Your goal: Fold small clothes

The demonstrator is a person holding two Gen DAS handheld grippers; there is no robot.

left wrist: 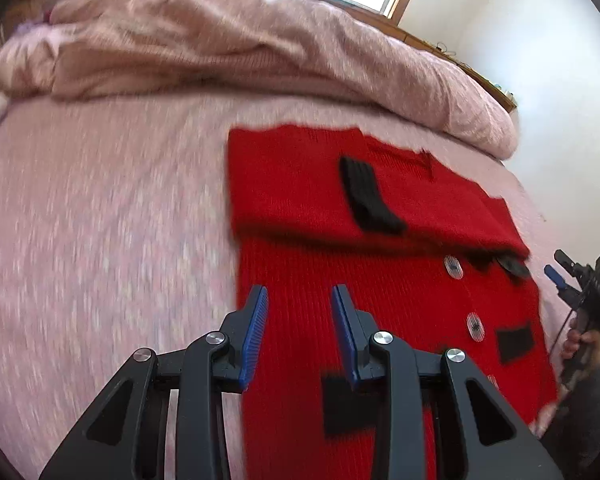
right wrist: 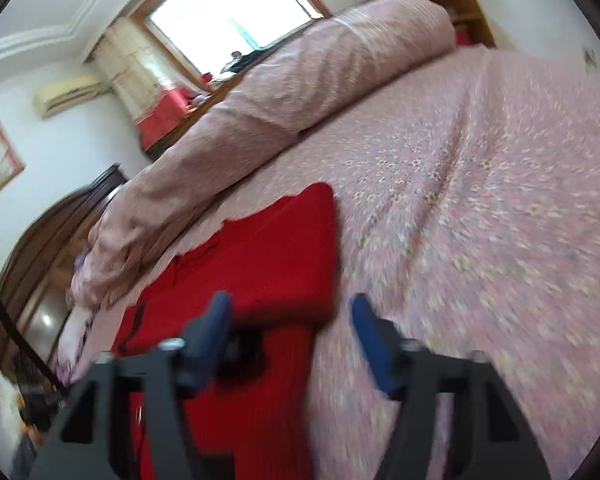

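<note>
A small red knitted cardigan [left wrist: 380,280] with black trim, black pocket patches and clear buttons lies on the pink bed sheet [left wrist: 100,220]. Its far part is folded over toward me, with a black cuff [left wrist: 366,196] on top. My left gripper [left wrist: 300,300] is open and empty, just above the cardigan's near left edge. My right gripper [right wrist: 290,312] is open and empty, above the cardigan's [right wrist: 268,264] right edge; it also shows in the left wrist view [left wrist: 560,270] at the far right. The right wrist view is blurred.
A rolled pink quilt [left wrist: 240,40] lies along the far side of the bed, also in the right wrist view [right wrist: 300,92]. A dark wooden headboard [right wrist: 40,240], a window [right wrist: 236,12] and white walls surround the bed. Open sheet [right wrist: 480,220] lies to the cardigan's right.
</note>
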